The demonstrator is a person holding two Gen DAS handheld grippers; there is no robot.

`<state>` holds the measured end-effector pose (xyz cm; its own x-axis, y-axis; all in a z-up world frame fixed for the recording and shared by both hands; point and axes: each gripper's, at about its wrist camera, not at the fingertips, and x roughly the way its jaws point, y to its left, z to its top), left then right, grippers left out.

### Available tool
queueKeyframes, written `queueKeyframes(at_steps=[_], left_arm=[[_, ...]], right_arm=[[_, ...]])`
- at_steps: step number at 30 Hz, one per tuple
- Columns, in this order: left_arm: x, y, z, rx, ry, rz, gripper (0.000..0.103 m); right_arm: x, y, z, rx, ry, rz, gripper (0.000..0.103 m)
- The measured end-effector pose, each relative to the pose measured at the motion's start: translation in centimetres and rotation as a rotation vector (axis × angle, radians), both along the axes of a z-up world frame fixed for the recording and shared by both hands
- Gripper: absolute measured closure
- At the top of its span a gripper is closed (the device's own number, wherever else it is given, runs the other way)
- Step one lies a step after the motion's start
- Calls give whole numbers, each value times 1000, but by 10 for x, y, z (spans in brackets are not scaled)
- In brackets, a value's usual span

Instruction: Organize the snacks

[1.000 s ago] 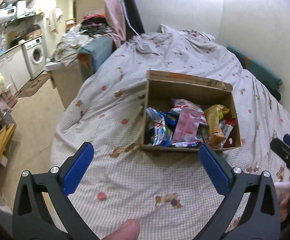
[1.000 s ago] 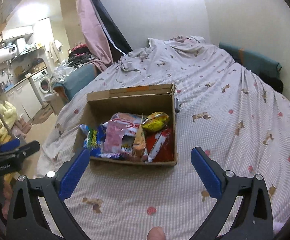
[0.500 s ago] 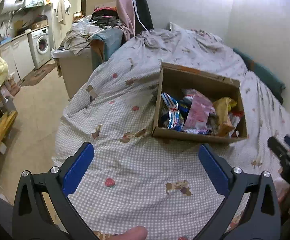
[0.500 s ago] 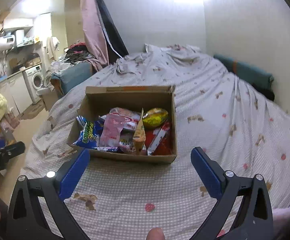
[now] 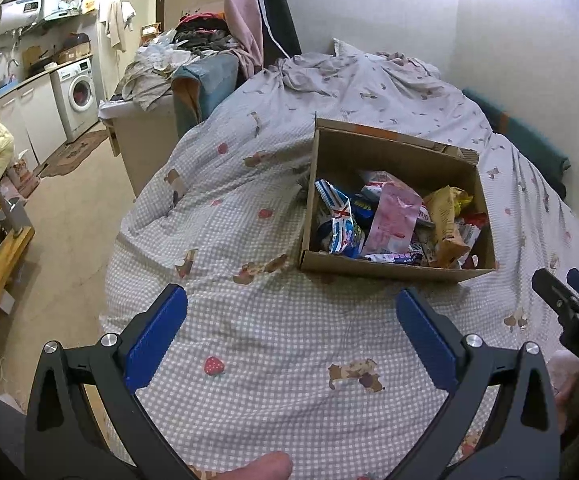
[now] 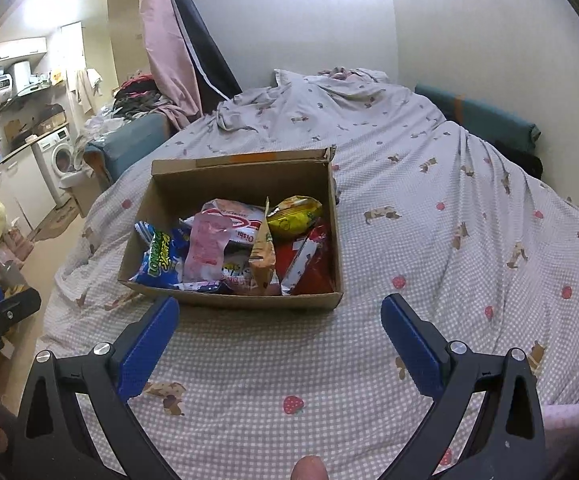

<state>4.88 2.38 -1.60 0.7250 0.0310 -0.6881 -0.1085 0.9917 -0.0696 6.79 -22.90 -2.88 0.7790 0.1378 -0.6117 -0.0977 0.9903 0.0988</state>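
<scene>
Nearest to me, my left gripper [image 5: 291, 332] hangs above the checked bedspread [image 5: 273, 352] with its blue pads [image 5: 157, 336] spread wide and nothing between them; my right gripper [image 6: 279, 340] hangs the same way, jaws wide apart and empty, over the near part of the bed. Just beyond both sits an open cardboard box [image 6: 225, 300] resting on the bedspread, its flaps up and its near wall facing me. Inside it the snacks lie in a loose heap: a blue packet [image 6: 161, 260] at the left, a pink packet [image 6: 205, 248] leaning against the middle, a tan packet [image 6: 263, 256] standing on edge, a yellow bag [image 6: 295, 216] toward the back right and a red packet [image 6: 309, 264] along the right wall. Past the box the bedspread runs to a rumpled sheet [image 6: 289, 108] by the wall. Far off to the left stands a washing machine [image 5: 77, 92].
</scene>
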Motion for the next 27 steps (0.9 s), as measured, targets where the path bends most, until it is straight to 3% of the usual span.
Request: queueKeyframes(at_steps=[27], left_arm=[[-2,-3,6,11,-29,1,0]], right_arm=[[-2,2,4,8,-10,12,0]])
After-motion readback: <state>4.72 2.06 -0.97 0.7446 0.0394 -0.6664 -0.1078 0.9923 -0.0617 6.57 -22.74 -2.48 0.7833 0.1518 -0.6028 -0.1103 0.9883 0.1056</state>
